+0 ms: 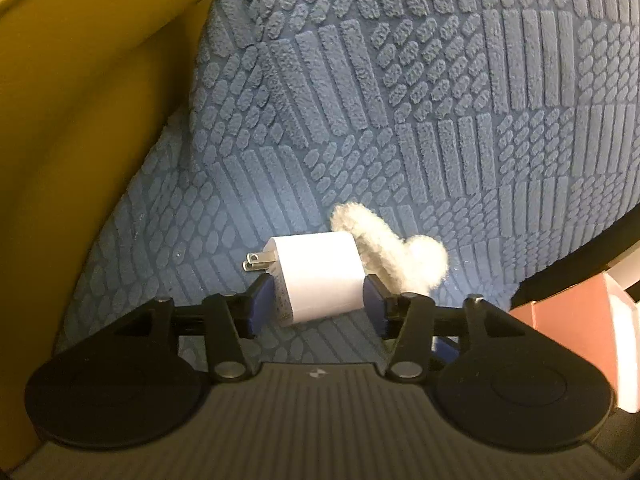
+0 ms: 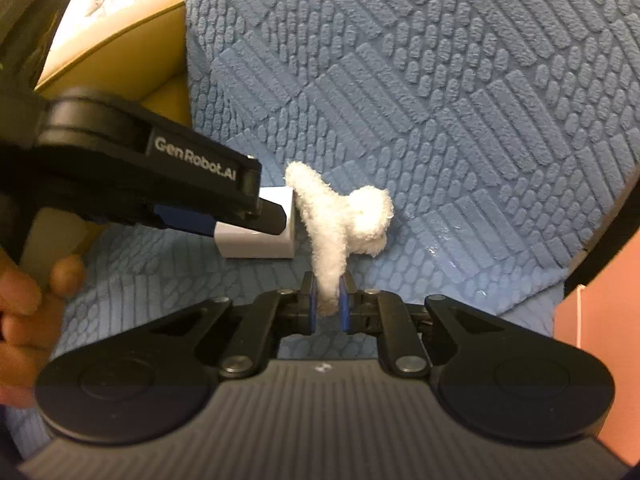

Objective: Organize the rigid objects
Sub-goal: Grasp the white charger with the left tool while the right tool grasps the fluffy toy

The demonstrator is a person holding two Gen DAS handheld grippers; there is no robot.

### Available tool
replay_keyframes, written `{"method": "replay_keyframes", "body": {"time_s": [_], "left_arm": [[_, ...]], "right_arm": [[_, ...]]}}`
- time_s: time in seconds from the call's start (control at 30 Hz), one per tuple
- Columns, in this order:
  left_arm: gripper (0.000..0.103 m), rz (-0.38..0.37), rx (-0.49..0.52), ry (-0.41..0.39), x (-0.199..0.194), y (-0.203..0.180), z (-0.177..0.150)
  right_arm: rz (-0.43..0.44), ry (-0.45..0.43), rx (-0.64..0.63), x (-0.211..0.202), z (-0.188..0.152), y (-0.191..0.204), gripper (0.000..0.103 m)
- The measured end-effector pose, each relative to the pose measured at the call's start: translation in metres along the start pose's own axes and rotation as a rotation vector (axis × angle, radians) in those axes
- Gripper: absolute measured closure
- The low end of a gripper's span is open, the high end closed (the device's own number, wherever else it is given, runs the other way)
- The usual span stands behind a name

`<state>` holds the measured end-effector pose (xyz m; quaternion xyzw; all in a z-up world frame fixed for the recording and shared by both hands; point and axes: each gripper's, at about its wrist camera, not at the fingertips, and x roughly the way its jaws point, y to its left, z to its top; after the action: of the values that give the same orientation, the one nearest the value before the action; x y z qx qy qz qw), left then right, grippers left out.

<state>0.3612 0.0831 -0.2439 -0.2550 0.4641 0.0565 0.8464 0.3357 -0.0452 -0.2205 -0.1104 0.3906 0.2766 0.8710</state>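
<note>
A white plug charger (image 1: 320, 276) lies on the blue cushion with its prongs pointing left. My left gripper (image 1: 318, 290) stands over it, one blue pad close on each side, and I see no squeeze on it. Just behind the charger is a white fluffy piece (image 1: 400, 256), bent like a hook. My right gripper (image 2: 328, 294) is shut on the lower end of the fluffy piece (image 2: 344, 216), which rises between its pads. In the right wrist view the left gripper (image 2: 268, 216) reaches in from the left and covers part of the charger (image 2: 256, 246).
A blue textured cushion (image 1: 400, 100) fills both views. Yellow sofa upholstery (image 1: 80, 120) lies to the left. A pink box (image 1: 576, 328) stands at the right edge, past a dark band. A person's hand (image 2: 24, 292) holds the left gripper's handle.
</note>
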Motion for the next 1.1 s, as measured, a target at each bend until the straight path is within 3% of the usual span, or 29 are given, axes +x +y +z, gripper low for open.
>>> {"method": "replay_keyframes", "body": {"time_s": [0.37, 0.53, 0.67, 0.87, 1.1], "left_arm": [[0.033, 0.070, 0.059, -0.037, 0.019, -0.022, -0.012], [0.033, 0.088, 0.084, -0.053, 0.019, -0.022, -0.013], [0.041, 0.112, 0.119, -0.058, 0.025, -0.024, -0.017], [0.041, 0.083, 0.108, -0.047, 0.022, -0.025, -0.018], [0.042, 0.038, 0.134, -0.029, -0.007, -0.017, -0.031]], "right_arm": [[-0.059, 0.009, 0.012, -0.020, -0.005, -0.012, 0.089], [-0.056, 0.009, 0.012, -0.026, -0.010, -0.013, 0.089], [-0.044, 0.008, 0.019, -0.032, -0.014, -0.013, 0.089], [-0.050, 0.009, 0.031, -0.037, -0.016, -0.014, 0.089], [-0.039, 0.019, 0.035, -0.055, -0.026, -0.014, 0.089]]}}
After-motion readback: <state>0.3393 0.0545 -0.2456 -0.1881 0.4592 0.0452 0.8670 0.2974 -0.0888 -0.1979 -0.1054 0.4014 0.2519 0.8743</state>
